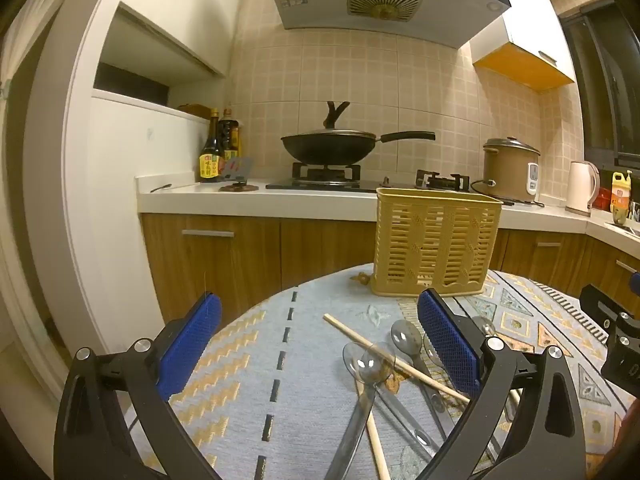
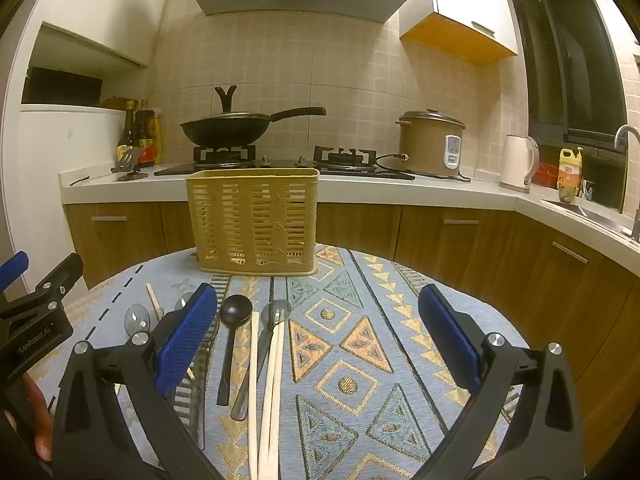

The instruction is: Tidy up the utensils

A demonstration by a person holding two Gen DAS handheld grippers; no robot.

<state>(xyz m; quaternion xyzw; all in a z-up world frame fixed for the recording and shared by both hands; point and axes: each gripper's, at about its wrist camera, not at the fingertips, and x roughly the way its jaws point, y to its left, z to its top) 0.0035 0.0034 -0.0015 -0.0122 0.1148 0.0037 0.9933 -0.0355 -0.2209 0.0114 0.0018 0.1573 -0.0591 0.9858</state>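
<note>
Your left gripper (image 1: 320, 344) and right gripper (image 2: 318, 336) both stand spread, gripping nothing. The utensils (image 2: 256, 344) lie loose mid-cloth; the slatted basket (image 2: 254, 220) stands upright at the table's far edge (image 2: 460, 300), with bare cloth to the right.

Chopsticks (image 2: 264, 400) run off the bottom edge; bottle labels (image 1: 208, 166) unreadable.

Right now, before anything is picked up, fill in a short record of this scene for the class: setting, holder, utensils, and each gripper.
setting: kitchen, patterned tablecloth
holder: tan slotted basket, upright at the table's far edge
utensils: chopsticks, black spoon and clear spoons, all loose on the cloth
left gripper: open, holding nothing
right gripper: open, holding nothing
</note>
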